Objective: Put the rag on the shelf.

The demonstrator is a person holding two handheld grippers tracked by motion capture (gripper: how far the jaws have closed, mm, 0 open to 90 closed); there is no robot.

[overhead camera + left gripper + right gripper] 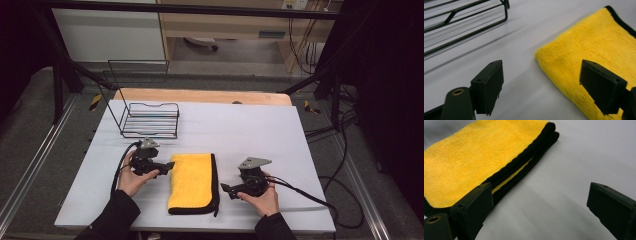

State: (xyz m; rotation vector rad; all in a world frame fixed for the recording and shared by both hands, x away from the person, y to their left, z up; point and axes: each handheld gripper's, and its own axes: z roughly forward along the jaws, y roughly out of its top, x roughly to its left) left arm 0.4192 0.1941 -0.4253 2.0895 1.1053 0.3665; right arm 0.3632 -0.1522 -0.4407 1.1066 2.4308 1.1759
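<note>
On the white table (280, 130), a folded yellow towel (192, 181) with black trim lies between the two grippers, near the front edge and a little left of centre. Its long axis runs near to far, so each gripper faces one of its long sides.

The left gripper (169, 165) points right at the towel's far left corner and sits just beside it, if not already over the edge. In the left gripper view its jaws stand wide apart with nothing between them; the right-hand jaw hangs over the yellow pile while the other is over bare table, so the towel's folded left edge (554, 75) runs up between them.

The right gripper (226, 189) points left at the black-trimmed right side, with a clear strip of table between its tip and the towel. Its jaws are also spread wide and hold nothing. In the right gripper view the stacked black hems (524, 160) lie ahead and to the left of the jaws, showing the layers of the fold.

The left gripper looks the nearer of the two, so a grasp on the far left corner seems the readier move; the right would need to travel left to reach the hem.

A black wire rack (150, 120) stands at the far left, well apart from the towel.
</note>
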